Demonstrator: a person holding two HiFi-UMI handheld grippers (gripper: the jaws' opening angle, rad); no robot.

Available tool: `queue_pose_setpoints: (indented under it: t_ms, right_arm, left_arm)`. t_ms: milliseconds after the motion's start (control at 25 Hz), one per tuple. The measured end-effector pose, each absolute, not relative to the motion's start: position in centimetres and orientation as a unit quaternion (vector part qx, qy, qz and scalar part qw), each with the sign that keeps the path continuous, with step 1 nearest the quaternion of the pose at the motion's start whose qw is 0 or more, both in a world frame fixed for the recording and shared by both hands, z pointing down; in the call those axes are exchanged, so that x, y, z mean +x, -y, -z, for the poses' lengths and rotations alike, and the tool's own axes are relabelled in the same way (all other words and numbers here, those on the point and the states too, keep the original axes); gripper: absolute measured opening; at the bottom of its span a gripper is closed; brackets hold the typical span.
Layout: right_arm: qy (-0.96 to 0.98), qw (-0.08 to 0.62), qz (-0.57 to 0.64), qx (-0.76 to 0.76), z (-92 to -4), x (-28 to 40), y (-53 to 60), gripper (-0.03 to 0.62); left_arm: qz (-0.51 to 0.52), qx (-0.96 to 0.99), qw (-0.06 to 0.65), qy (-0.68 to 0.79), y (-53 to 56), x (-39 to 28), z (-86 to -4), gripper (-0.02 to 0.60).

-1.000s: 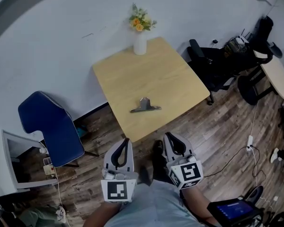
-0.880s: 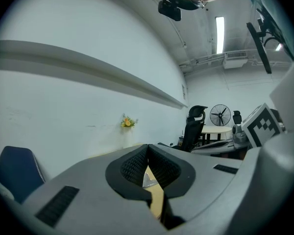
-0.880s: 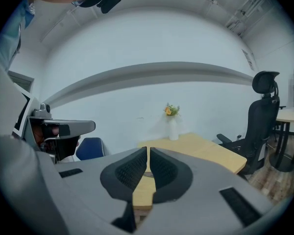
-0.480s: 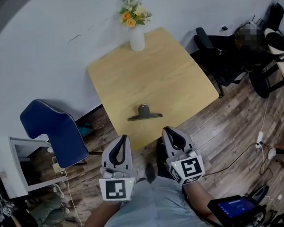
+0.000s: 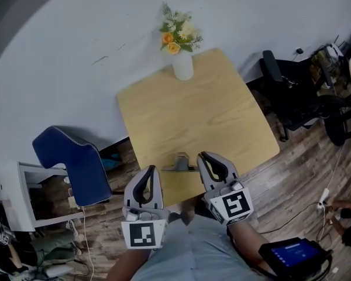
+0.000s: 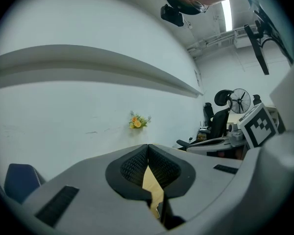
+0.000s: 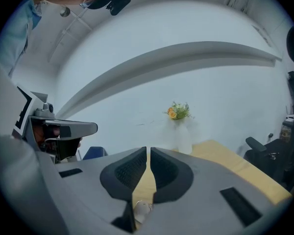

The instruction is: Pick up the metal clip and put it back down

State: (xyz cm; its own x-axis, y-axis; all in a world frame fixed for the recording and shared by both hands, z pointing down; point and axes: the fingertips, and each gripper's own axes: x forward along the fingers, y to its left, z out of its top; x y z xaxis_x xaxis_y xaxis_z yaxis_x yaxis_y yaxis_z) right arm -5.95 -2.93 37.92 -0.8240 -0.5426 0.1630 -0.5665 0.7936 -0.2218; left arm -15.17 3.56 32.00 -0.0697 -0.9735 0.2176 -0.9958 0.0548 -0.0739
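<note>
The metal clip (image 5: 180,160) lies flat on the wooden table (image 5: 193,110), close to its near edge. My right gripper (image 5: 202,156) is shut and empty, with its tip over the table edge just right of the clip and hiding the clip's right end. The left gripper (image 5: 151,169) is also shut and empty; it hangs just short of the table edge, left of the clip. In the right gripper view the pads (image 7: 130,168) nearly meet, and a piece of the clip (image 7: 142,210) shows low in the slit. The left gripper view has its jaws (image 6: 148,148) closed over bare tabletop.
A white vase of flowers (image 5: 182,68) stands at the table's far edge against the wall. A blue chair (image 5: 76,163) is to the left, black office chairs (image 5: 292,101) to the right, and a tablet (image 5: 292,255) sits at the lower right. The floor is wooden.
Both grippers have moved forward to the table's near edge. The clip, once well ahead of them, now lies between their tips. Both jaws stayed closed.
</note>
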Motion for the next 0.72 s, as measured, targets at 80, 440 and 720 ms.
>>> queue_pose_setpoints:
  t_ms: [80,440,720]
  right_arm:
    - [0.951,0.046,-0.126,0.279,-37.8,-6.4,4.1,0.051]
    - [0.955,0.071,-0.141,0.251,-40.4,-9.2,7.5,0.051]
    - [0.960,0.110,-0.183,0.180,-45.7,-12.7,6.4,0.052]
  left_arm:
    - [-0.101,0.671,0.056,0.733,-2.7,-15.4,-31.9,0.018]
    - [-0.101,0.644,0.094,0.752,-0.1,-18.5,-34.5,0.018]
    - [-0.126,0.633,0.146,0.750,0.9,-21.9,-39.7,0.018]
